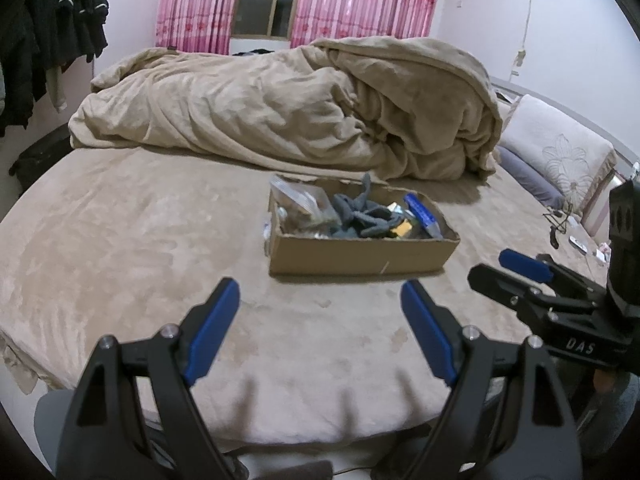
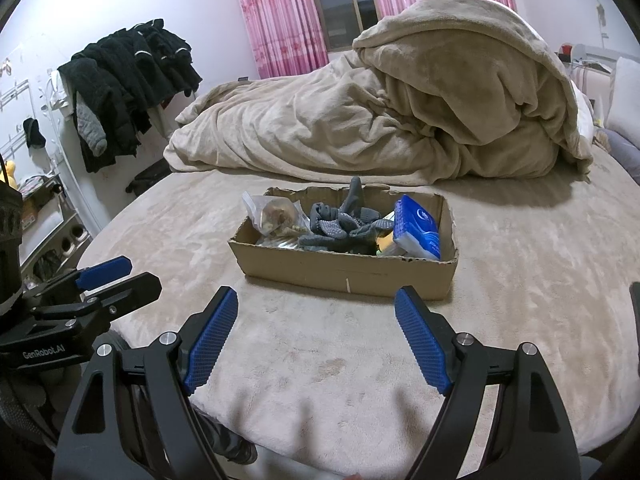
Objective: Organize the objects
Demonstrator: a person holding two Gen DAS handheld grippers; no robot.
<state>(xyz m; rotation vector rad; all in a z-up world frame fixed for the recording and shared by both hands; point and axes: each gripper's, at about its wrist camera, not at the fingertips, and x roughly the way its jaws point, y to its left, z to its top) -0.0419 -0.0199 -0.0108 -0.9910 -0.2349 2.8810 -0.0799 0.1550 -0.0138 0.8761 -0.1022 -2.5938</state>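
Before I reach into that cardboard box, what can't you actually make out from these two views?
- Floor of the brown cardboard box: both views, hidden by its near wall and contents.
- Yellow item: right wrist view, mostly buried under the grey dotted socks; cannot identify.
- Clear plastic bag: contents too blurred to name.
- Blue and white packet: print too small to read.

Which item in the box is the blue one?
The tissue pack at the right end of the box. The gloves in the middle are grey; the bag at the left is clear.
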